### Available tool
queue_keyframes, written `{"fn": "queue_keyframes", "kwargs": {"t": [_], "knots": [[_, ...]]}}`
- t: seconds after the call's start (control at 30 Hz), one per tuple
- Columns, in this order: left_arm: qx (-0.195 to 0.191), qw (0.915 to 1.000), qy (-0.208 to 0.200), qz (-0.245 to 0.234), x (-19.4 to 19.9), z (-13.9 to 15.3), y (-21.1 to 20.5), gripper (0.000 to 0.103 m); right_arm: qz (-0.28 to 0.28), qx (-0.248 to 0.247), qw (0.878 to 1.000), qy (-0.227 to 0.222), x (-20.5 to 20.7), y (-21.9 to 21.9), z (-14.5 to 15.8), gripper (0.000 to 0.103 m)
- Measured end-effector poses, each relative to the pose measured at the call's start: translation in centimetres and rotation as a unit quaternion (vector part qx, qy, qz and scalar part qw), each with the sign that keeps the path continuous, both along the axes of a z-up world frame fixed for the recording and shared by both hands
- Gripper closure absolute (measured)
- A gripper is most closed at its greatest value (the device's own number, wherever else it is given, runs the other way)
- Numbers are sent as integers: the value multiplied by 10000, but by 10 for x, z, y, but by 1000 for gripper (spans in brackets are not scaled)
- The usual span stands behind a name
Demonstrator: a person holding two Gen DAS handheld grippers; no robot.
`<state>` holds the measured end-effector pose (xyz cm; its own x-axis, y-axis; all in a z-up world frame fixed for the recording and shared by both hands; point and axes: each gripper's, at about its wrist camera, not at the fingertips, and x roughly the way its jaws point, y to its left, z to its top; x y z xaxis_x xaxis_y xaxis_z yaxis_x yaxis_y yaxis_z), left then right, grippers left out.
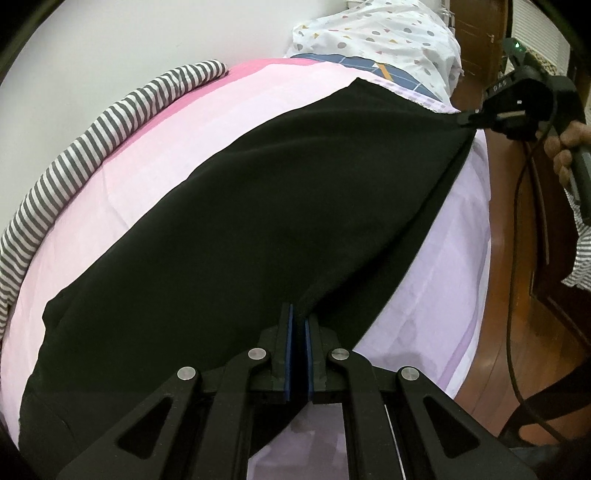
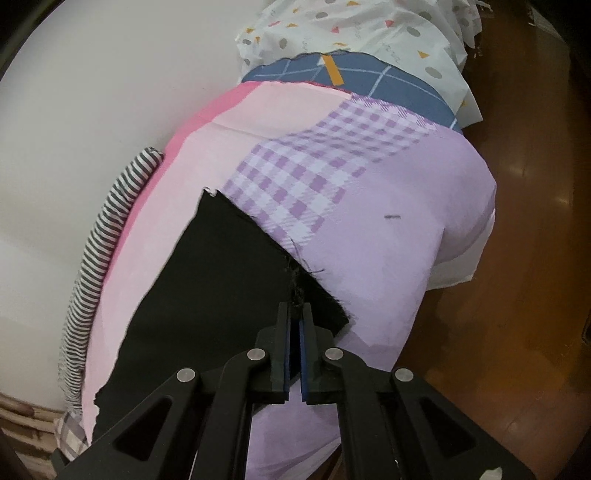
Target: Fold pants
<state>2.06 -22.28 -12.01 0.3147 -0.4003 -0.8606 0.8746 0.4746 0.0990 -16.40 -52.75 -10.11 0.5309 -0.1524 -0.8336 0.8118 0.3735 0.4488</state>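
Black pants (image 1: 236,206) lie spread across a bed with a pink and purple sheet (image 1: 140,162). The left gripper (image 1: 298,325) is pinched tight on the near edge of the pants, and a little fold of black cloth sits between its blue pads (image 1: 289,347). The right gripper (image 2: 295,314) is clamped on a frayed corner of the pants, with loose threads sticking up just past its tips. In the left wrist view the right gripper (image 1: 466,119) shows far off at the side of the bed, pulling that corner up so the cloth stretches tight, and a hand (image 1: 565,147) holds its handle. A striped cloth (image 1: 92,147) lies along the wall side of the bed. At the far end sit a blue checked cloth (image 2: 369,85) and a white spotted cover (image 2: 351,29). The floor (image 2: 535,184) beside the bed is brown wood.
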Motion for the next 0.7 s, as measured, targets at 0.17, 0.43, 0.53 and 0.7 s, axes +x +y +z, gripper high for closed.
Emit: {"fn": "queue_keyframes", "kwargs": {"t": [0.17,0.43,0.53,0.7], "knots": [[-175,9994,265,160,8,0,4,87,0,51,10000,54,3,-1,-5,92],[-1056,9920,446,535,23,39,45,65,-19,-511,9983,278,-1,10,40,72],[-1274,9872,434,858,39,48,70,62,485,-808,9954,161,25,24,64,72],[-979,9827,562,1471,66,36,110,62,1965,-864,9766,-149,114,78,85,72]]}}
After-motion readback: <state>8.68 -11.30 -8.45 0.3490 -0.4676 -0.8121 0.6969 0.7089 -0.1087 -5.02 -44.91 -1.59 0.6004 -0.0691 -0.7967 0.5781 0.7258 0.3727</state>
